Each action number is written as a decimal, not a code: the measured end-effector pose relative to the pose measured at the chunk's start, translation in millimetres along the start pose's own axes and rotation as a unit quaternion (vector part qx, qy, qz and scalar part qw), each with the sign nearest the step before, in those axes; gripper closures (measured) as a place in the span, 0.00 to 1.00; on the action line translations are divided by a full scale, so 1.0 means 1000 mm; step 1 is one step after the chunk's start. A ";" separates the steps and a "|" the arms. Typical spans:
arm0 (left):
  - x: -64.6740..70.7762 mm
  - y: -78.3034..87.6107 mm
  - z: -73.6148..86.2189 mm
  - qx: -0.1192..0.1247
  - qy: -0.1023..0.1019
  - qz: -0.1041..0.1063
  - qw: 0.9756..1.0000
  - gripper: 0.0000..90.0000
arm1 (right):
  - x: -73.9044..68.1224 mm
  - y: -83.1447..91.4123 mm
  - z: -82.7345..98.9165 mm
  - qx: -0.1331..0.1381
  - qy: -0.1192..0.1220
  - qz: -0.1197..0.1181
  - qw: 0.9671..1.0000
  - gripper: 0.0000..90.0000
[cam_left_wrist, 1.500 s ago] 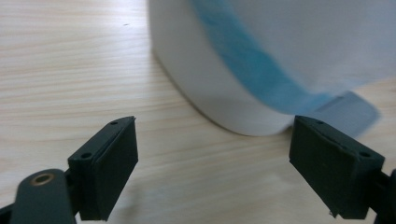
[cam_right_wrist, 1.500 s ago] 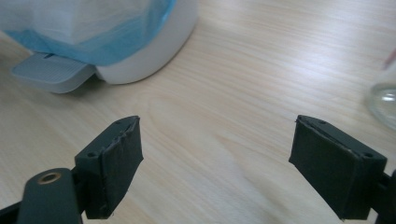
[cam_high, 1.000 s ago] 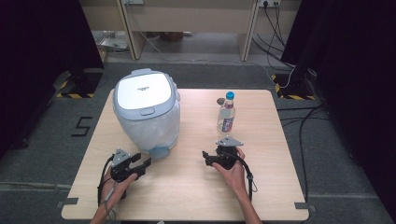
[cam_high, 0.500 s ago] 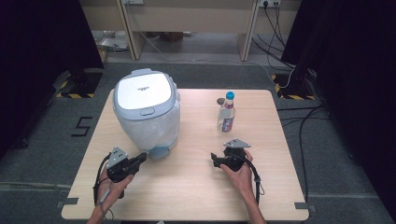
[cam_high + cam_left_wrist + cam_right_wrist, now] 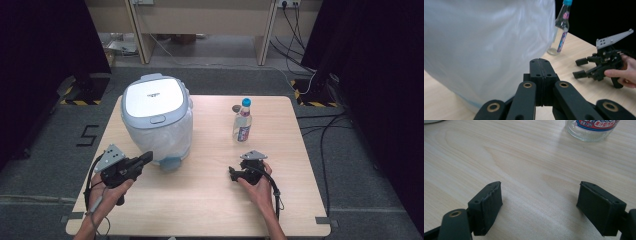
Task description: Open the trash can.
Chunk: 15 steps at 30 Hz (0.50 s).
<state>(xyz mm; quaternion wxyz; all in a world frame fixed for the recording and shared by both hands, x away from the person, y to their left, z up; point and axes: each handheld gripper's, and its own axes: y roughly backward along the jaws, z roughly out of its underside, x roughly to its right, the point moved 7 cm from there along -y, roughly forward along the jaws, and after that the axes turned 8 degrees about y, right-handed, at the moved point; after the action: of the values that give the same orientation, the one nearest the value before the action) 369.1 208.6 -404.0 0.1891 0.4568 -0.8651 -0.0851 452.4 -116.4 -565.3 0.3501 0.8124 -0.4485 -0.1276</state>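
Grippers in both hands framed a wooden table (image 5: 200, 200) where a lidded bin (image 5: 157, 120) and a glass bottle (image 5: 242, 122) stood well apart. The left gripper (image 5: 145, 159), held above the table's near left corner, had its jaws pressed flat together with nothing between them; it pointed at the lower front of the bin, just beside the pale blue pedal (image 5: 171, 164) at its base. From the left gripper view the closed jaws sat close to the bin's clear plastic liner (image 5: 486, 42), which hung milky and creased down the side. The white lid (image 5: 154, 97) carried a small dark logo (too small to read).

The right gripper (image 5: 233, 173) rested low at the table's near right, its jaws spread wide with only bare wood between them, as the right gripper view showed. The bottle stood upright just beyond it, capped in blue (image 5: 246, 102), with a band label in red, white and blue. In the right gripper view the label's lower edge (image 5: 596, 123) bore white characters on a red strip, apparently Japanese, and a percentage figure that could not be made out in full. On the grey floor left of the table, a painted "5" (image 5: 89, 135) was legible.
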 end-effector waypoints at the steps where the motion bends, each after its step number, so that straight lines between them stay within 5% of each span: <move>1: 0.000 0.000 0.000 0.000 0.000 0.000 1.000 1.00 | 0.000 0.000 0.000 0.000 0.000 0.000 1.000 0.22; 11: 0.018 -0.003 -0.050 0.029 -0.022 0.023 0.999 1.00 | 0.000 0.000 0.000 -0.001 -0.001 0.000 1.000 0.21; 15: 0.019 -0.005 -0.062 0.033 -0.027 0.016 0.999 1.00 | 0.000 0.000 0.000 0.000 0.000 0.000 1.000 0.21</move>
<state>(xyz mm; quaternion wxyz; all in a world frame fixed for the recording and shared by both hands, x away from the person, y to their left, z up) 388.4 192.2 -343.7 0.1517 0.4464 -0.8794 -0.0658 452.5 -116.6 -565.5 0.3502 0.8125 -0.4483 -0.1278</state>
